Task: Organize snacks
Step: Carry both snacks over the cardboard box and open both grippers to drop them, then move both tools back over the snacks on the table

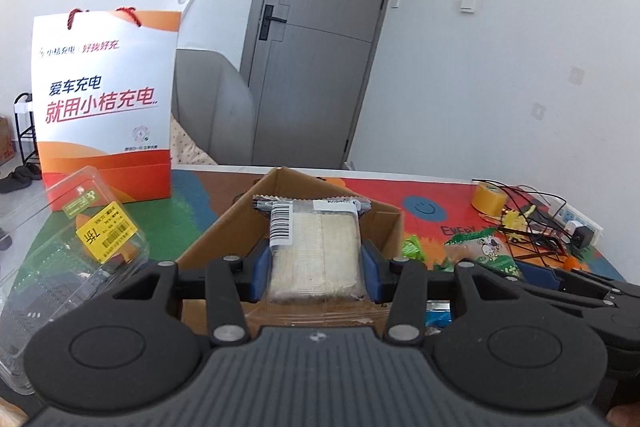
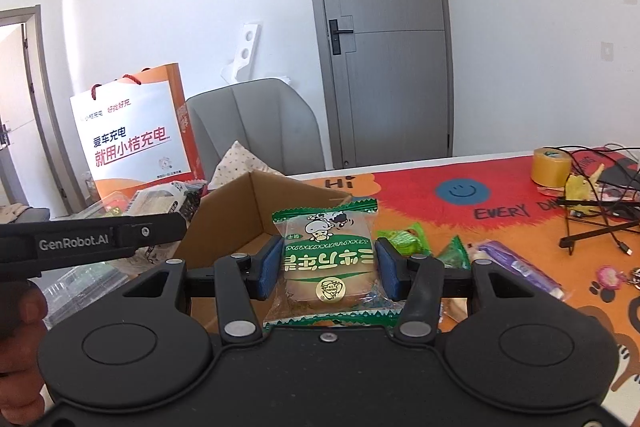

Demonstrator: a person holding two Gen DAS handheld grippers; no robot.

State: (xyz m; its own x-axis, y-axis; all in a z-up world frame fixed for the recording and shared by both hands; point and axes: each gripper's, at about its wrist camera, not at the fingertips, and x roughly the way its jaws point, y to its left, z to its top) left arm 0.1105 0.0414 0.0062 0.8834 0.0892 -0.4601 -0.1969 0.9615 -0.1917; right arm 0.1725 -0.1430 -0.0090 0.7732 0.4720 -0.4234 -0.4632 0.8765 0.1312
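Note:
My left gripper (image 1: 315,261) is shut on a clear-wrapped pale wafer pack (image 1: 316,251) with a barcode label, held above the open cardboard box (image 1: 224,231). My right gripper (image 2: 325,263) is shut on a green-and-clear pastry packet (image 2: 330,259) with a cartoon figure, held just right of the same box (image 2: 256,203). The left gripper's body (image 2: 92,241) shows at the left of the right wrist view. Loose snacks lie on the mat: green candy packets (image 2: 404,239), a purple-wrapped bar (image 2: 520,263).
A clear plastic clamshell (image 1: 76,255) with a yellow price sticker sits left of the box. An orange-and-white paper bag (image 1: 108,107) stands at the back left. A yellow tape roll (image 2: 552,167), cables and a wire stand (image 2: 600,211) crowd the right of the colourful mat (image 2: 520,195).

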